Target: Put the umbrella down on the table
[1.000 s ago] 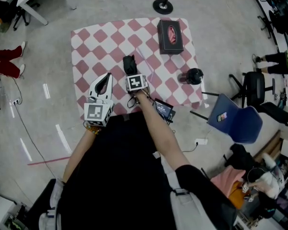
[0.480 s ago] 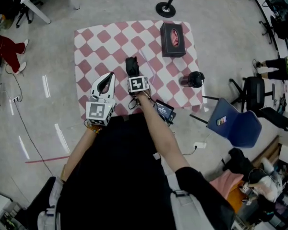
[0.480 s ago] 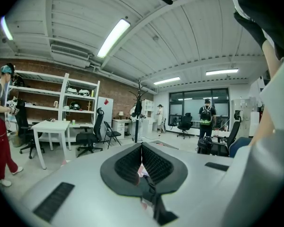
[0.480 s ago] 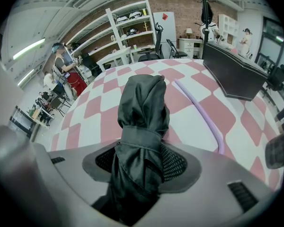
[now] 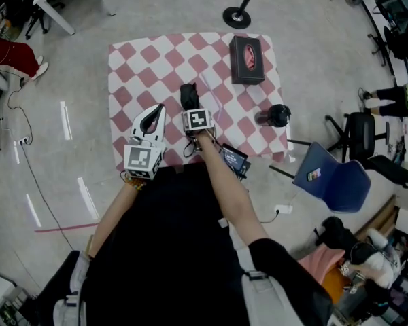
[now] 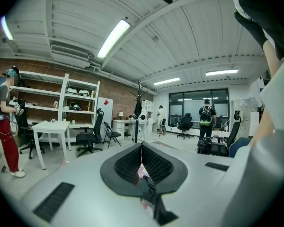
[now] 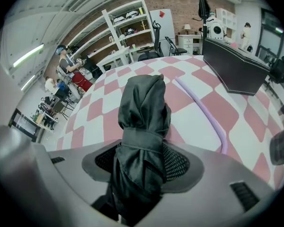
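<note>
My right gripper [image 5: 188, 104] is shut on a folded black umbrella [image 5: 186, 94], over the near middle of the pink-and-white checked table [image 5: 132, 63]. In the right gripper view the umbrella [image 7: 143, 109] with its strap runs out between the jaws above the cloth [image 7: 194, 105]. Whether it touches the cloth I cannot tell. My left gripper [image 5: 154, 109] hovers at the table's near left edge, its jaws together with nothing held. The left gripper view looks out into the room, with the pads [image 6: 143, 161] meeting.
A black box [image 5: 247, 58] lies at the table's far right. A thin lilac stick [image 5: 213, 95] lies right of the umbrella. A round black container [image 5: 278, 115] stands at the right edge, a dark device [image 5: 233, 159] at the near edge. A blue chair [image 5: 333, 175] stands right.
The head view has shifted a little. Both grippers and the umbrella keep nearly the same places over the table.
</note>
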Demonstrator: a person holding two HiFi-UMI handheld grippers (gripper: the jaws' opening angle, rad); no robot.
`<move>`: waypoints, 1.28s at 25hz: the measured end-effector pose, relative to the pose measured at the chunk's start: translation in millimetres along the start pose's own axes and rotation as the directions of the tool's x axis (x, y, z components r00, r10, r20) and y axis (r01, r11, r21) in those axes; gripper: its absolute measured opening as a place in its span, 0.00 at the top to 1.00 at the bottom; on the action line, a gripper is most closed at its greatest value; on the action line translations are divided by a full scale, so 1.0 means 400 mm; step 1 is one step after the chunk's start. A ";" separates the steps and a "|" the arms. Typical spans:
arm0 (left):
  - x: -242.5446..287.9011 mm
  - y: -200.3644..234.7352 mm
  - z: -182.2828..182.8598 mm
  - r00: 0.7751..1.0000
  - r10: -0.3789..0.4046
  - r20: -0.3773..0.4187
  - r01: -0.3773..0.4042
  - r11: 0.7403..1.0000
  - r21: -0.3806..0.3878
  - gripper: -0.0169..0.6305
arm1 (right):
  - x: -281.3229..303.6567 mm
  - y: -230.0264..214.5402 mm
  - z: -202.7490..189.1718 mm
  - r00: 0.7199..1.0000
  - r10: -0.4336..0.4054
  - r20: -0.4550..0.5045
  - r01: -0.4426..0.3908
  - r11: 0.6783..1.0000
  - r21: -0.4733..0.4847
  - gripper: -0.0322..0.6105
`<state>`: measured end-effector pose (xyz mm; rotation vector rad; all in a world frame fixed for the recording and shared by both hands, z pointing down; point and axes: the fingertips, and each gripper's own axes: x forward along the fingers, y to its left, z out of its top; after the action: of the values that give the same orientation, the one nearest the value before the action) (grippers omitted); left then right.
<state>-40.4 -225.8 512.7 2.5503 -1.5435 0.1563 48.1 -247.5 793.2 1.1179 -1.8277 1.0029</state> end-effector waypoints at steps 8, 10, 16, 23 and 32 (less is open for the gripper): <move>-0.004 0.001 0.001 1.000 -0.002 -0.002 0.002 1.000 0.001 0.95 | 0.010 0.077 0.038 0.985 0.154 0.072 -0.156 0.988 0.017 0.55; -0.008 0.002 0.000 1.000 -0.003 -0.006 0.003 1.000 0.004 0.95 | -0.003 0.052 0.025 0.995 0.090 0.042 -0.090 0.996 -0.002 0.55; -0.008 -0.004 -0.007 1.000 -0.007 -0.007 0.007 1.000 0.006 0.95 | -0.048 -0.023 0.002 0.995 -0.094 -0.032 0.092 0.994 -0.058 0.54; -0.010 -0.008 -0.004 1.000 -0.012 -0.002 0.012 1.000 0.004 0.95 | -0.079 -0.028 0.024 0.990 -0.140 -0.015 0.139 0.988 -0.067 0.54; -0.009 -0.004 0.005 1.000 -0.012 0.005 0.012 1.000 0.004 0.95 | -0.122 -0.033 0.053 0.988 -0.151 0.006 0.151 0.987 -0.058 0.54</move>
<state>-40.7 -222.1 510.0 2.5644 -1.5310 0.1527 72.2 -254.5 744.3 1.2025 -1.7333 0.8558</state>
